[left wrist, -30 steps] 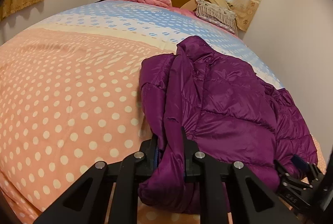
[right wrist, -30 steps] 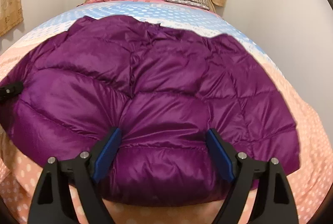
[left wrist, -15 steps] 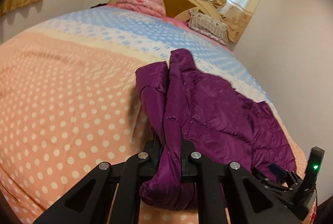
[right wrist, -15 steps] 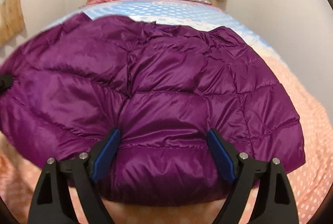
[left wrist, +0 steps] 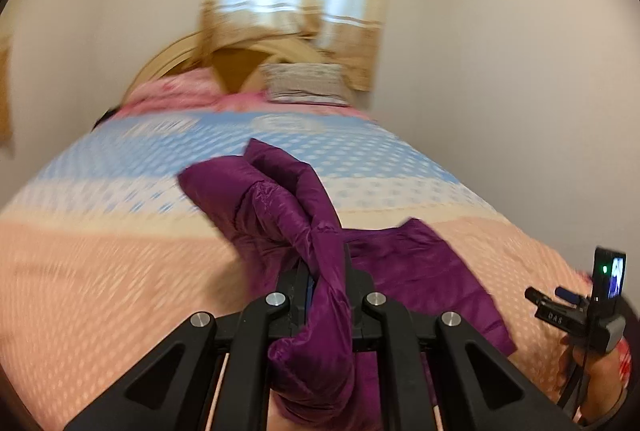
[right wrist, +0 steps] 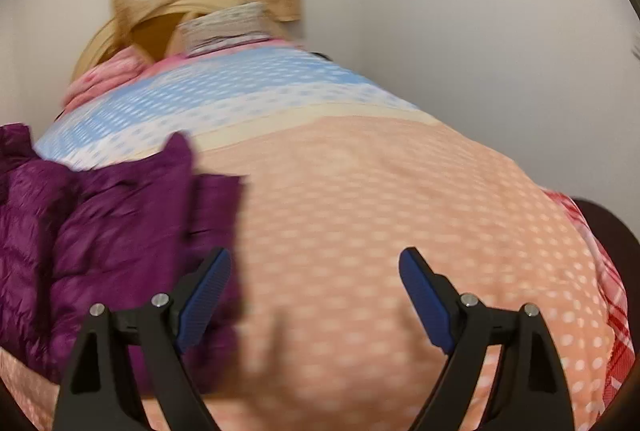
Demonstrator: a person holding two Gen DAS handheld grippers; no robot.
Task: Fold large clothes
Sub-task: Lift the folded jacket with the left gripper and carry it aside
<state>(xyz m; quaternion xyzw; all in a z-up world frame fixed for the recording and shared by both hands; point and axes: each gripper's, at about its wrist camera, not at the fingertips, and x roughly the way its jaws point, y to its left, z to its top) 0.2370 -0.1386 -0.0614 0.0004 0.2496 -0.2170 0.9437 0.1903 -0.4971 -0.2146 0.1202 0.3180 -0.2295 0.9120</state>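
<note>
Peach polka-dot bedspread (right wrist: 360,211) covers the bed, with the purple down jacket (left wrist: 288,215) lying on it. The left tool (left wrist: 326,295) is clenched on a bunched fold of the jacket. The right tool (right wrist: 314,295) hangs spread wide, holding nothing, beside the jacket's edge.

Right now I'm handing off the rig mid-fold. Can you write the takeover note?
Left tongs: shut on a fold of the shiny purple quilted puffer jacket, lifting it off the bed.
Right tongs: open, empty, over the peach polka-dot bedspread, right of the jacket.
Jacket: bunched near the bed's foot, not yet a neat fold.
Left to do: lay it flat, fold, square up.
</note>
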